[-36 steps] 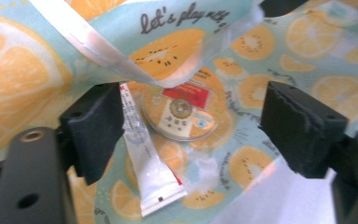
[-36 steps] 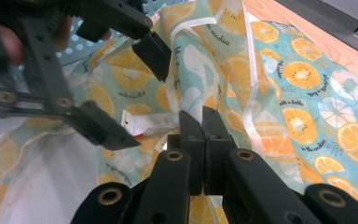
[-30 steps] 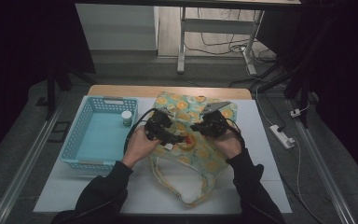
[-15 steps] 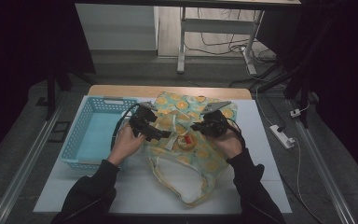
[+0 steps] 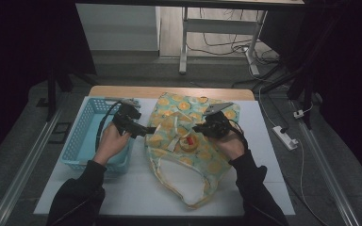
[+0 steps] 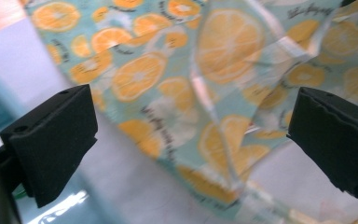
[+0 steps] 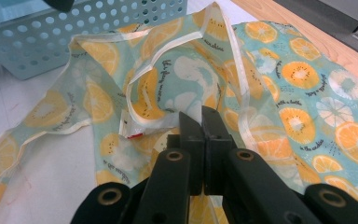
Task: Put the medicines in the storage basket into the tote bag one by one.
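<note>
Orange-print bag (image 5: 188, 141) lies mid-table, still floppy, prob early on. R gripper (image 7: 202, 122) pinched shut on bag fabric. L gripper (image 6: 191, 140) jaws wide apart, empty, near basket (image 5: 82, 141). Nothing packed yet afaict.

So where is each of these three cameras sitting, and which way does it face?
High view: fixed above the person's side, looking forward and down on the table; forearms, both hands, left gripper and right gripper show.
Left gripper view: rides the left gripper, looking between its wide-apart jaws at the orange-print bag.
Right gripper view: rides the right gripper, jaws together on the bag's fabric, facing the blue basket.
Shared: all three show the bag; the high and right gripper views also share the basket.
</note>
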Demonstrator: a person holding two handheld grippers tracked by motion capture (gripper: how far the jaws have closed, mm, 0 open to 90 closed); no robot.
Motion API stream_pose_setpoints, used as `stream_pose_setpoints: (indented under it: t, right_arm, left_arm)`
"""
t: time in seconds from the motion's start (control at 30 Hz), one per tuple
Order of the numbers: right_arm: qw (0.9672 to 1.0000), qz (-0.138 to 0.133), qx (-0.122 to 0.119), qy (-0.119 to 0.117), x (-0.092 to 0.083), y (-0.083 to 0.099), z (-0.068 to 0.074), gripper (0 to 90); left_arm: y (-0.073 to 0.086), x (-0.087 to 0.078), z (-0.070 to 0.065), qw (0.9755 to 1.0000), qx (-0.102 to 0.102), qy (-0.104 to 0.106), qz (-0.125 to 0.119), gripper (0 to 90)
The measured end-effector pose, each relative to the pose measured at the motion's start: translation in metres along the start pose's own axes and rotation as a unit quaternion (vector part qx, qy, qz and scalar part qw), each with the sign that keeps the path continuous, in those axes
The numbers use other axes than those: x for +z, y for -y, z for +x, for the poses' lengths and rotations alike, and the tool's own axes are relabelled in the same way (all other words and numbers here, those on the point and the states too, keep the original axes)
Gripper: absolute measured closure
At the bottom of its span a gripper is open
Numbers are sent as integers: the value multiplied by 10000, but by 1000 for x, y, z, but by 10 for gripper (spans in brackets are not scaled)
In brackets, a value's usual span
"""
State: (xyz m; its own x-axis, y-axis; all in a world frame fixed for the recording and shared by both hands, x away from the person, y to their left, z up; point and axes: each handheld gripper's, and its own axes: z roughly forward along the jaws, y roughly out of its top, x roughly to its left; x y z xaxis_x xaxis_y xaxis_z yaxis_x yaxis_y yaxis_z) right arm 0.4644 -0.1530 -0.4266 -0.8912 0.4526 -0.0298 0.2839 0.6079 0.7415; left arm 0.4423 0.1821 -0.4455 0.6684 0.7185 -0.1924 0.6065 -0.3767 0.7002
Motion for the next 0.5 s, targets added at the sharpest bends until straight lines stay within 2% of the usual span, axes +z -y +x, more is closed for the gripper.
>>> stream_pose_setpoints:
  t: [0.27, 0.5]
  right_arm:
    - [10000, 16, 7, 6, 0, 0, -1, 892]
    - [10000, 23, 10, 2, 1, 1, -1, 892]
  left_arm:
    - [8, -17, 22, 9993, -162, -328, -37, 0]
    - [15, -26, 45, 9962, -349, -794, -86, 0]
